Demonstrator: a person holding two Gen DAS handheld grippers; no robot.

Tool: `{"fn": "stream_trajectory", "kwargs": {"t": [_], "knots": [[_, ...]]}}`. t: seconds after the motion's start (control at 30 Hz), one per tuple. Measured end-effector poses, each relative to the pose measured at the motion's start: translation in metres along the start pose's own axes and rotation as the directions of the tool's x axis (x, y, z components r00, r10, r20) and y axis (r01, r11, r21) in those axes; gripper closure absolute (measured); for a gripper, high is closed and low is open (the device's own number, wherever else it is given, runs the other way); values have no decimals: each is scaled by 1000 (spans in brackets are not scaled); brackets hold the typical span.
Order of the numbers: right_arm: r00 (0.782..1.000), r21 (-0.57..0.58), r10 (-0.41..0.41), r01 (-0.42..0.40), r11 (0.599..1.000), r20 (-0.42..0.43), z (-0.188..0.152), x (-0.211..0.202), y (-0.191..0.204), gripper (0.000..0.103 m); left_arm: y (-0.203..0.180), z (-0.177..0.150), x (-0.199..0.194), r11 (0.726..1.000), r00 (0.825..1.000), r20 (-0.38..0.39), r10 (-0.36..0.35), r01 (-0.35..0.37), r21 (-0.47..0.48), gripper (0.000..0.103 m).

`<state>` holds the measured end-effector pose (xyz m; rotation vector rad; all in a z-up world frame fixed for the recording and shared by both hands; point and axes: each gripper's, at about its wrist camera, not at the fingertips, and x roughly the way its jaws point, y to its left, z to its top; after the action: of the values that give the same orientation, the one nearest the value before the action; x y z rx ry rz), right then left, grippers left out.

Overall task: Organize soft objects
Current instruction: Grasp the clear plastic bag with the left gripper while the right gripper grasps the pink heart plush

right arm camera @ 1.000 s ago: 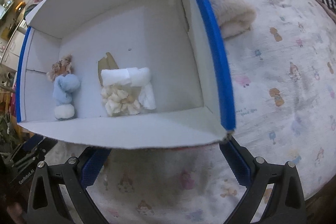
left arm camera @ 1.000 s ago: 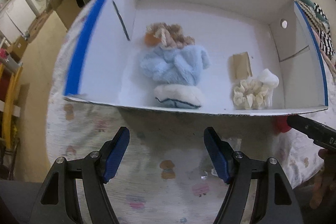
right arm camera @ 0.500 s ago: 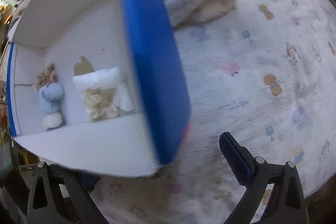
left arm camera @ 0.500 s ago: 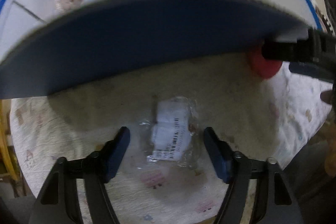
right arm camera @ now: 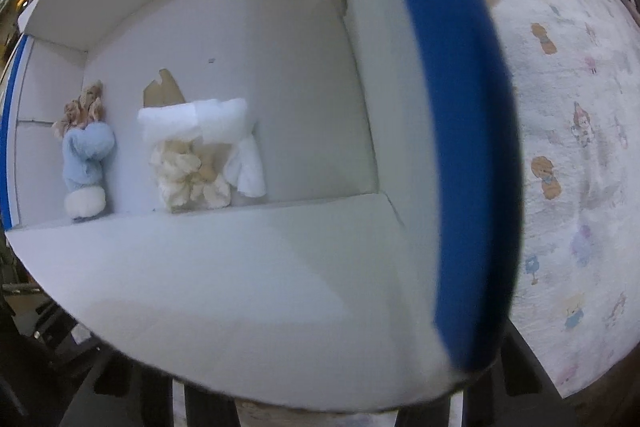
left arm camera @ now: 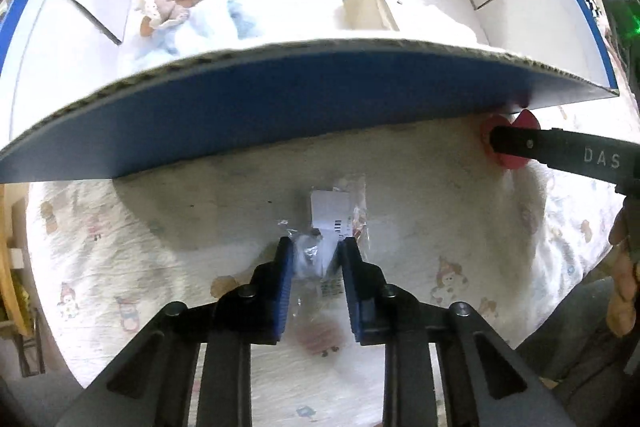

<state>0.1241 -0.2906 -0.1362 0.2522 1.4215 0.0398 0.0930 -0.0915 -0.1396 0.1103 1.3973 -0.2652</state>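
Both wrist views look steeply down, sharing the box (left arm camera: 280, 99).

A white cardboard box (right arm camera: 240, 287) with blue outer walls fills most of the right wrist view, its near wall and corner looming close and blurred. Inside, against the near wall at the left, lies a light-blue plush toy (right arm camera: 86, 155) with a tan tuft at its far end and a white puff at its near end. Just beside it to the right sits a cream ruffled soft piece (right arm camera: 188, 175), with a white rolled cloth (right arm camera: 200, 119) touching its far side and a brown torn patch behind. Right of the box spreads a pale cartoon-printed cover (right arm camera: 572, 147). The fingers are hidden under the box edge.
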Motion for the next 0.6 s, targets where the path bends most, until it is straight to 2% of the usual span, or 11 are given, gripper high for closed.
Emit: {"fn": "stream_trajectory", "kwargs": {"t": [0.13,0.2,0.3,0.6], "knots": [[1000,-15,6,-6,1000,13,-9,-2,1,53,0,-12,-10,1000,1000,7,-2,2,0,84],[1000,-23,7,-6,1000,17,-13,-4,3,53,2,-15,-15,1000,1000,7,-13,12,12,90],[1000,-31,10,-9,999,26,-20,-9,5,54,-4,-19,-21,1000,1000,24,-13,12,28,90],[997,-42,46,-44,998,57,-31,-31,-1,54,16,-34,-47,1000,998,64,28,-28,3,91]]}}
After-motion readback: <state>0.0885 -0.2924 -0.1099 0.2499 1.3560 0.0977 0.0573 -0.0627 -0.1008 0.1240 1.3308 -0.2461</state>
